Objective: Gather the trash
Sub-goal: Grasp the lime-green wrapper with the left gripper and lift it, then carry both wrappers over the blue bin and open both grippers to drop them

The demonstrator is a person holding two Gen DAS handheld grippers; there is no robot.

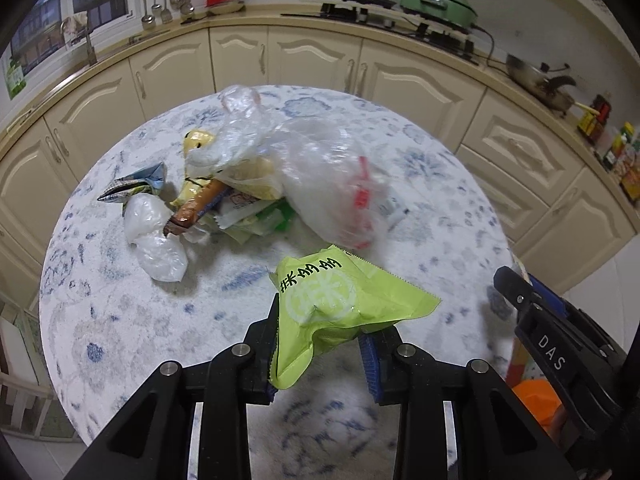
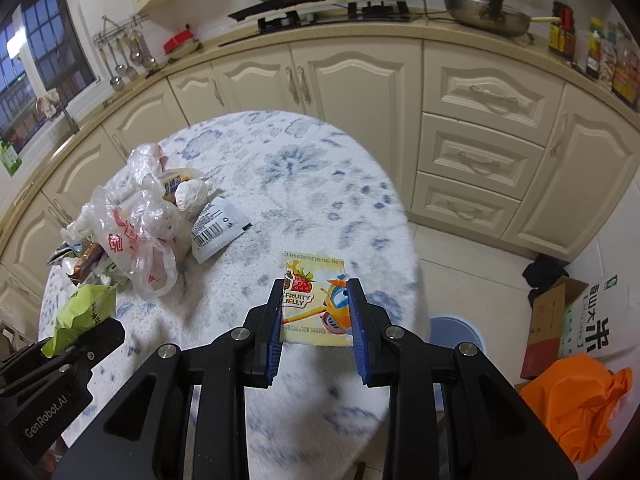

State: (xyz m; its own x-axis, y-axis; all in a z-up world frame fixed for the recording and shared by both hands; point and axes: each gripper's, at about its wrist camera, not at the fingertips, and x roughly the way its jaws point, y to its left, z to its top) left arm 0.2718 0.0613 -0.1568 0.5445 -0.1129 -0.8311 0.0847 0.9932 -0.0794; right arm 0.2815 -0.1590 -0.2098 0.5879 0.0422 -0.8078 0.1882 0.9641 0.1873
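My left gripper is shut on a lime-green snack wrapper, held above the round table; the same wrapper shows at the left of the right wrist view. My right gripper is shut on a flat fruit-jelly packet with a strawberry picture, lifted over the table's near right part. A heap of trash lies on the table's far left: a clear plastic bag with red print, a brown snack bar wrapper, a crumpled white bag and a blue-green wrapper.
A white barcode packet lies beside the heap. Cream kitchen cabinets curve behind the table. On the floor at the right are an orange bag, cardboard boxes and a round blue lid or bin.
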